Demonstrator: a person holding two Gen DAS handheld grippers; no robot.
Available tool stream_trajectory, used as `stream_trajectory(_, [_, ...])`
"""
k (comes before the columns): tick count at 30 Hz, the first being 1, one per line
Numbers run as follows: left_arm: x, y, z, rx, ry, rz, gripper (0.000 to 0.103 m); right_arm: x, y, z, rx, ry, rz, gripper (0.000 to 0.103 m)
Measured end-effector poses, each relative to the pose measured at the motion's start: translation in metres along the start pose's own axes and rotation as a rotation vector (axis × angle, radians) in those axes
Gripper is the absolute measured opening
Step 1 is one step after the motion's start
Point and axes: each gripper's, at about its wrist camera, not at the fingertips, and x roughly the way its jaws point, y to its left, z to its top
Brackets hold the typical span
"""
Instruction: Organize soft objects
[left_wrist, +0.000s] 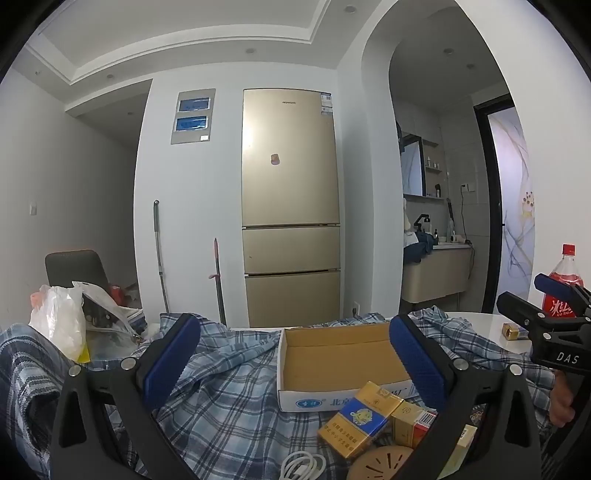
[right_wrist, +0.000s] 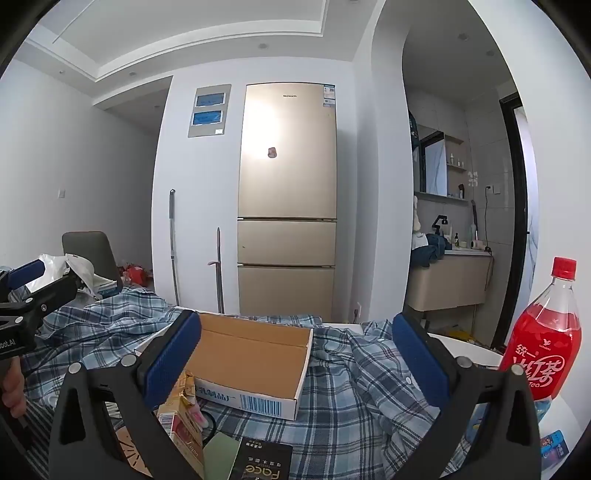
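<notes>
A blue plaid shirt (left_wrist: 229, 398) lies crumpled across the table; it also shows in the right wrist view (right_wrist: 354, 384). An open, empty cardboard box (left_wrist: 340, 358) rests on it, also in the right wrist view (right_wrist: 251, 358). My left gripper (left_wrist: 295, 362) is open and empty, held above the shirt and box. My right gripper (right_wrist: 295, 362) is open and empty over the box and shirt. The right gripper also shows at the right edge of the left wrist view (left_wrist: 546, 310).
Cigarette packs (left_wrist: 354, 421), a white cable (left_wrist: 303, 465) and a round wooden disc (left_wrist: 376, 465) lie in front. A red tea bottle (right_wrist: 546, 339) stands at the right. A white plastic bag (left_wrist: 62, 321) sits at the left. A gold fridge (left_wrist: 291, 206) stands behind.
</notes>
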Motion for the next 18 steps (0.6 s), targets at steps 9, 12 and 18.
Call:
stream_trajectory(9, [-0.0012,0.0002,0.0011,0.002,0.000,0.000,0.103,0.0004,0.0004,-0.0015,-0.006,0.007,-0.005,0.103])
stream_trajectory(12, [-0.0019,0.0004,0.0023,0.001,0.001,0.000,0.103,0.0011,0.0011,-0.0004,-0.008,0.007,-0.003,0.103])
stream_trajectory(18, [-0.0020,0.0002,0.0018,0.003,-0.001,0.000,0.103,0.0033,0.0015,-0.0015,-0.014,0.022,-0.011,0.103])
